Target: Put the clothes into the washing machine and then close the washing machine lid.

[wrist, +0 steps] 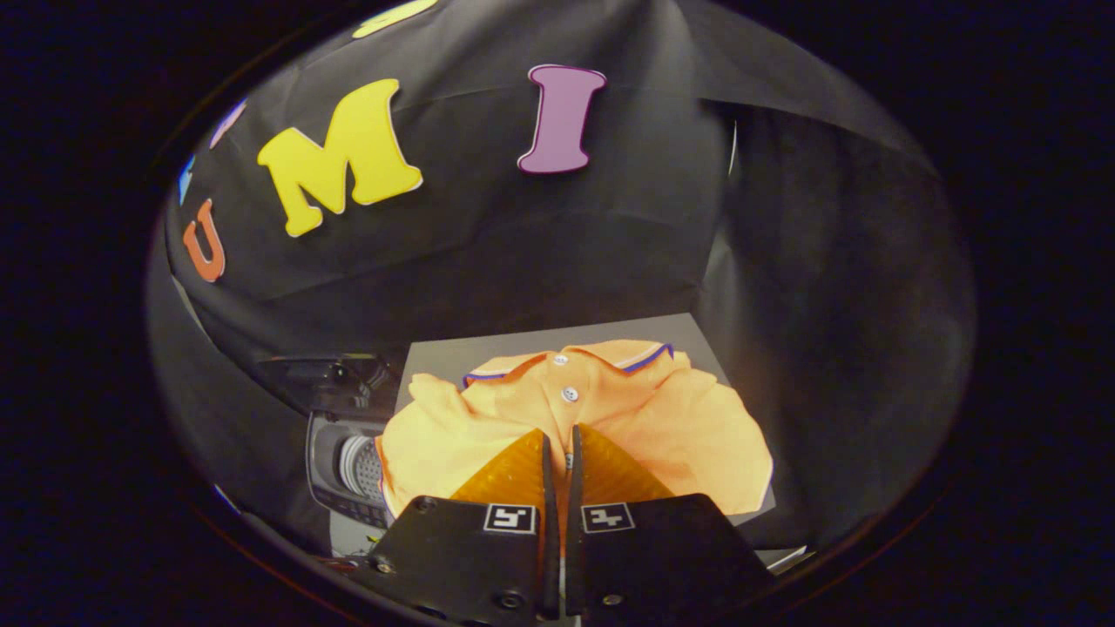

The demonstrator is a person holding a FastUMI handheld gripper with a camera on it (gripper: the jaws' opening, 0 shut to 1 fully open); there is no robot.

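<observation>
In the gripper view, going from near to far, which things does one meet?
Hand-held gripper, fingers nearly closed with a thin strip of cloth between them → orange polo shirt → grey board under the shirt → black cloth wall.

Cloth-walled recording booth (pixel 610 261), staged laundry corner, washing machine (pixel 348 466) beside grey table (pixel 453 357)

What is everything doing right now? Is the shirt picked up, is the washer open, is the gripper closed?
orange polo shirt: spread out on a grey board, collar buttoned, seemingly pinched at its near edge.
gripper: fingers almost together, a thin strip of shirt cloth apparently between them.
washing machine: beside the shirt, lid up, drum showing.
grey board: lying flat under the shirt.
</observation>
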